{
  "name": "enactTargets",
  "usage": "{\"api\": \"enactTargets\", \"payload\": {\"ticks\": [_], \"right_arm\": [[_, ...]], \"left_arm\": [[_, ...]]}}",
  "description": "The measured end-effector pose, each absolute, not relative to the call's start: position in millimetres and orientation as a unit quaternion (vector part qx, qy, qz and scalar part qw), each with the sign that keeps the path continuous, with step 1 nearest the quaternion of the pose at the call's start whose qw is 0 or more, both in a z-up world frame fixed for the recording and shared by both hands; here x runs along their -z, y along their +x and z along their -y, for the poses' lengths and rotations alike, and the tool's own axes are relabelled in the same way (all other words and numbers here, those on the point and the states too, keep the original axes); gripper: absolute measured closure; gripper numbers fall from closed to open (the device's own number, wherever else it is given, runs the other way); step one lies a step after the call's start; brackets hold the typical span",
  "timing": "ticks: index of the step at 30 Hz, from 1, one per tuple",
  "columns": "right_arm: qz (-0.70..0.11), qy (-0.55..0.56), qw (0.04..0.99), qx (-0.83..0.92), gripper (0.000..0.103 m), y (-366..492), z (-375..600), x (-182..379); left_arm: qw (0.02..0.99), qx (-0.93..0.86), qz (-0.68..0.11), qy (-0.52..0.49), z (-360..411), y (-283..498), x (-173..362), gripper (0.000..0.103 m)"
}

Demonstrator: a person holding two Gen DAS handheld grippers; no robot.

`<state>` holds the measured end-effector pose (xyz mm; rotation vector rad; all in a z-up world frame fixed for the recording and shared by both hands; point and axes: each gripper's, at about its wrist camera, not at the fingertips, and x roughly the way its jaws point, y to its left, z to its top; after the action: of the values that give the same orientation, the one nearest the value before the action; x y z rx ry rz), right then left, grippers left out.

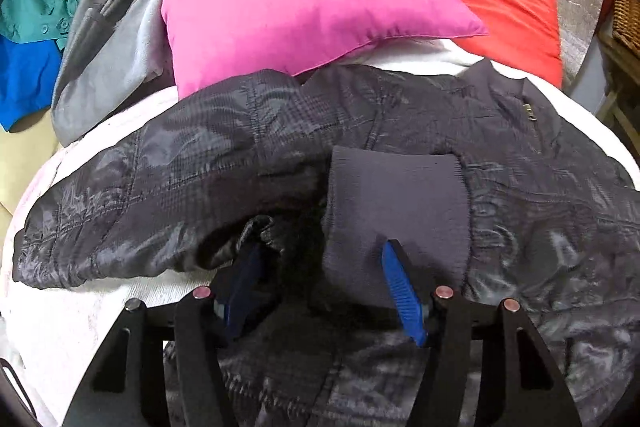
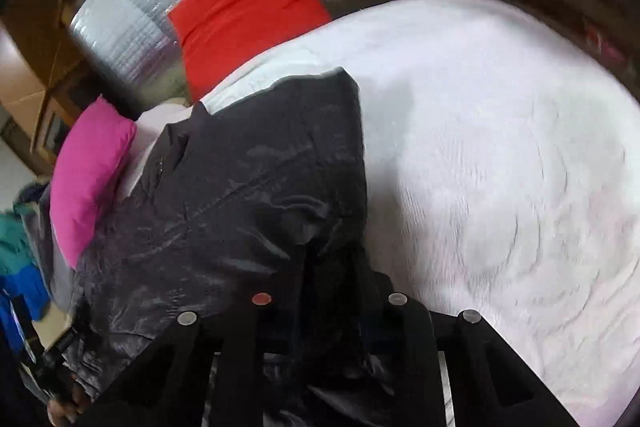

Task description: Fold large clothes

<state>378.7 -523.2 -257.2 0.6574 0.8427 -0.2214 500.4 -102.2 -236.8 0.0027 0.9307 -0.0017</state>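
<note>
1. Left wrist view: left gripper (image 1: 320, 267) reaching low, jaws spread apart around the ribbed cuff (image 1: 396, 203) of the dark jacket (image 1: 240, 163), lying crosswise on the white blanket (image 1: 64, 315) before a pink pillow (image 1: 296, 7).
2. Right wrist view: right gripper (image 2: 332, 291) tilting; jaw state buried in jacket (image 2: 256, 187) fabric, undeterminable.

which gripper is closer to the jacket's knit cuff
Left. The left gripper has the knit cuff right at its fingers. The right gripper is buried in the jacket body; no cuff shows there.
</note>
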Motion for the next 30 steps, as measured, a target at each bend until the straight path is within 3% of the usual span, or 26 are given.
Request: {"api": "enactTargets", "payload": {"ticks": [2, 3, 13, 24, 26, 27, 30], "right_arm": [[-0.391, 0.34, 0.851, 0.084, 0.026, 370.1, 526.8, 244.7], [-0.369, 0.348, 0.859, 0.075, 0.024, 359.4, 527.3, 232.7], [-0.371, 0.346, 0.859, 0.073, 0.024, 254.7, 520.8, 204.7], [-0.381, 0.444, 0.811, 0.015, 0.024, 115.3, 504.7, 243.6], [-0.387, 0.457, 0.801, 0.001, 0.024, 103.9, 497.2, 251.3], [-0.389, 0.463, 0.797, -0.006, 0.024, 98.2, 492.4, 254.0], [-0.403, 0.469, 0.785, -0.026, 0.024, 86.6, 472.7, 264.2]], "left_arm": [[0.895, 0.011, -0.447, 0.006, 103.6, 493.8, 228.9, 0.038], [0.894, 0.014, -0.448, 0.011, 104.0, 490.2, 225.9, 0.037], [0.896, 0.045, -0.441, 0.014, 60.9, 427.6, 201.5, 0.036], [0.886, 0.072, -0.448, -0.092, -37.0, 306.0, 206.3, 0.036], [0.88, 0.082, -0.454, -0.108, -43.5, 289.2, 214.4, 0.042], [0.876, 0.088, -0.46, -0.11, -43.9, 280.5, 218.2, 0.051], [0.867, 0.098, -0.477, -0.102, -41.1, 261.0, 231.2, 0.053]]}}
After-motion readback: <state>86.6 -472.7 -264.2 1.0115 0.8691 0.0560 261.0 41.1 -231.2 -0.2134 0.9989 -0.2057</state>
